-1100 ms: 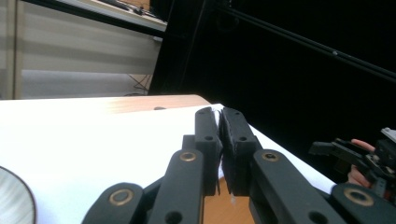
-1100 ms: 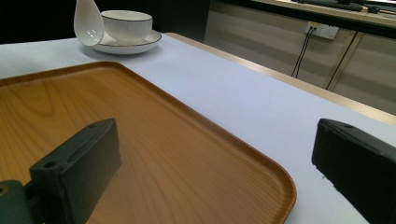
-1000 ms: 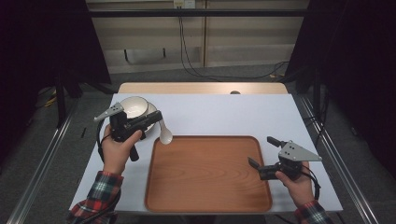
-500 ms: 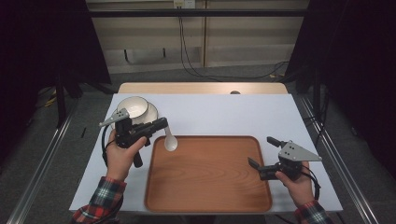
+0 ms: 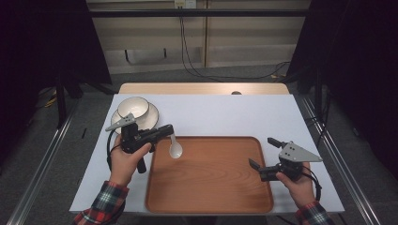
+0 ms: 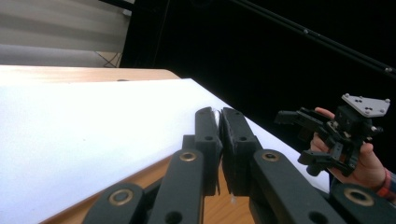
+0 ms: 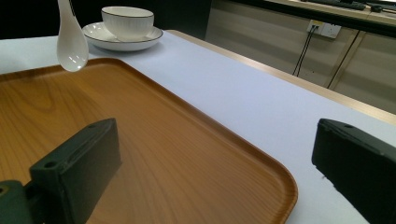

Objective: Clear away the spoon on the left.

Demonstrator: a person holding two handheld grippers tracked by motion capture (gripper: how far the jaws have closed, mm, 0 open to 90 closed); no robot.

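My left gripper [image 5: 169,130] is shut on the handle of a white ceramic spoon [image 5: 175,149]. The spoon hangs bowl-down just over the left part of the wooden tray [image 5: 211,192]. In the left gripper view the jaws of the left gripper [image 6: 218,114] press together with a thin white sliver of the handle between them. My right gripper [image 5: 261,151] stands open over the tray's right edge with nothing between its fingers. The right gripper view shows the spoon [image 7: 71,46] hanging above the tray [image 7: 187,140] at the far left.
A white bowl [image 5: 133,107] sits on a white plate [image 5: 151,118] at the table's left, behind my left hand. The same bowl [image 7: 127,21] and plate [image 7: 100,37] appear beyond the tray in the right gripper view. White table surface [image 5: 225,115] lies behind the tray.
My left gripper has carried the spoon to the right and nearer, from beside the bowl to over the tray's left part. The right gripper has stayed in place.
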